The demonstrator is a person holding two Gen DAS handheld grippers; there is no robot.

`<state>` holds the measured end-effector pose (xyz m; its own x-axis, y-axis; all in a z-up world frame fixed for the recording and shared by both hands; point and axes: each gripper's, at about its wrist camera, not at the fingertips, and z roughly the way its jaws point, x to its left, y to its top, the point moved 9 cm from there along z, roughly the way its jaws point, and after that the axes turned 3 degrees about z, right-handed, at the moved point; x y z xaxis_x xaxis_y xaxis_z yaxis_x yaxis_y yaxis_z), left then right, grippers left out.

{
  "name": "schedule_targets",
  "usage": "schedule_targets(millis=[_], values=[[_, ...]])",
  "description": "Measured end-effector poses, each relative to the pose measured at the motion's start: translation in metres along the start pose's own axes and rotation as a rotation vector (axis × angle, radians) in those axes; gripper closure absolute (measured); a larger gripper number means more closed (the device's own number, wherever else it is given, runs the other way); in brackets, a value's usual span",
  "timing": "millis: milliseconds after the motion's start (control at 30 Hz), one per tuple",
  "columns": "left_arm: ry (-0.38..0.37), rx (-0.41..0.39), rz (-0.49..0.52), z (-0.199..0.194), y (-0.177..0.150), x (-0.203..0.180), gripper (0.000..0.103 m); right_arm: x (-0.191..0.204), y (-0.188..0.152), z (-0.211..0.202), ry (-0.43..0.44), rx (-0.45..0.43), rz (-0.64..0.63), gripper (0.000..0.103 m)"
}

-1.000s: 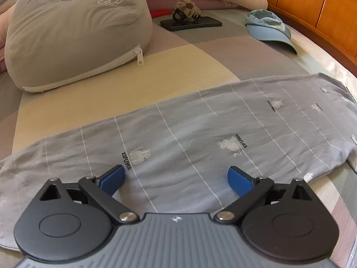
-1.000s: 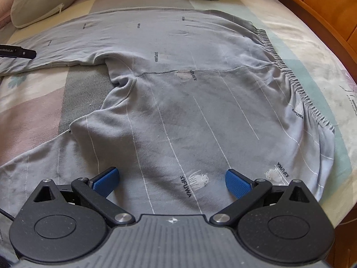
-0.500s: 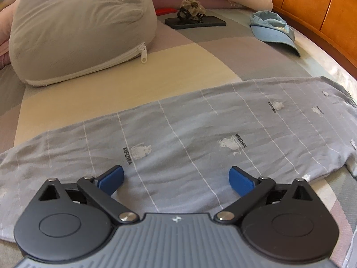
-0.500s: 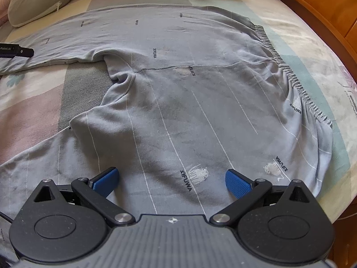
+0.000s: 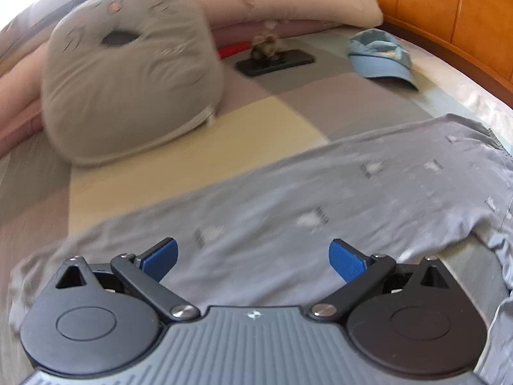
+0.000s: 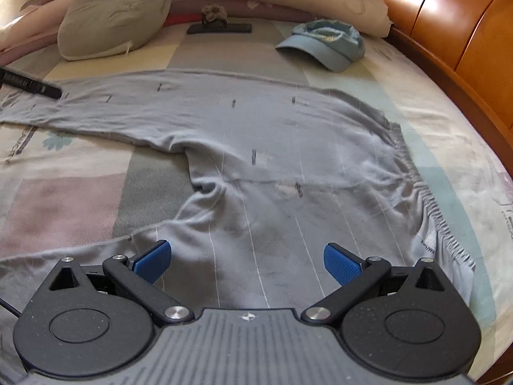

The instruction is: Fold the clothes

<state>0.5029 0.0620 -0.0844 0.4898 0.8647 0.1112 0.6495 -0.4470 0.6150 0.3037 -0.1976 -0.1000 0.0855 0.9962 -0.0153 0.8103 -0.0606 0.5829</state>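
Task progress: not started, as a judgement; the grey trousers (image 6: 272, 166) lie fully spread on the bed (image 6: 64, 192), with no fold made yet.
Work remaining: all folds, likely 1 leg over the other first, then the length doubled.
Garment position: centre of the right wrist view; waistband (image 6: 426, 192) at right of frame, 2 legs running to the left edge and splitting at the crotch near centre.
Garment in left wrist view: 1 leg (image 5: 288, 211) crosses the frame from lower left to right; the picture is motion-blurred.
Left gripper (image 5: 253, 258): released, blue pads wide apart, nothing between them, poised over the leg.
Right gripper (image 6: 245, 261): released, pads wide apart, empty, over the nearer leg.
Fabric: soft thin knit, limp, with thin white stripes and small printed marks; gathered elastic at the waistband.
Wrinkles: bunched at the crotch; legs mostly flat.
Bed surface: quilted patchwork in pink, grey and cream, matte.
Surroundings: grey cushion (image 6: 112, 12) upper left, blue cap (image 6: 323, 45) upper right, glossy wooden headboard (image 6: 449, 32) far right.
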Motion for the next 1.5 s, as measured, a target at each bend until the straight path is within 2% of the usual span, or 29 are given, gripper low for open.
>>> schedule_targets(millis=[233,300,433,533,633,700,767,867,967,1233,1400,1467,1500], values=[[-0.147,0.027,-0.023,0.051,0.036,-0.049,0.003,-0.025,-0.004,0.002,0.006,-0.016,0.126,0.0],[-0.159,0.046,-0.034,0.066,0.037,-0.054,0.003,-0.029,-0.007,-0.002,0.019,-0.024,0.149,0.0],[-0.111,0.095,-0.068,0.081,0.024,-0.046,0.003,-0.037,-0.016,-0.012,0.003,-0.039,0.146,0.0],[-0.007,0.17,-0.114,0.087,0.004,-0.022,0.001,-0.051,-0.026,-0.015,-0.015,-0.036,0.188,0.0],[0.032,0.178,-0.223,0.082,-0.003,0.004,0.001,-0.064,-0.033,-0.014,-0.022,-0.032,0.245,0.0],[0.081,0.185,-0.233,0.074,-0.001,0.012,0.004,-0.07,-0.036,-0.013,-0.021,-0.031,0.269,0.0],[0.059,0.144,-0.212,0.062,0.006,0.006,0.003,-0.074,-0.038,-0.013,-0.017,-0.031,0.283,0.0],[-0.012,0.104,-0.166,0.049,0.021,-0.022,0.003,-0.077,-0.037,-0.015,0.005,-0.035,0.278,0.0],[-0.076,0.073,-0.078,0.044,0.04,-0.066,0.003,-0.082,-0.03,-0.018,0.034,-0.044,0.254,0.0],[-0.283,0.013,0.086,0.045,0.08,-0.192,0.003,-0.107,0.032,-0.003,0.179,-0.149,0.217,0.0],[-0.342,0.0,0.124,0.046,0.085,-0.237,0.003,-0.121,0.054,0.04,0.336,-0.124,0.336,0.0],[-0.344,0.006,0.14,0.052,0.084,-0.246,0.003,-0.126,0.051,0.056,0.364,-0.09,0.359,0.0],[-0.334,0.011,0.145,0.055,0.084,-0.249,0.003,-0.131,0.048,0.061,0.35,-0.091,0.351,0.0]])
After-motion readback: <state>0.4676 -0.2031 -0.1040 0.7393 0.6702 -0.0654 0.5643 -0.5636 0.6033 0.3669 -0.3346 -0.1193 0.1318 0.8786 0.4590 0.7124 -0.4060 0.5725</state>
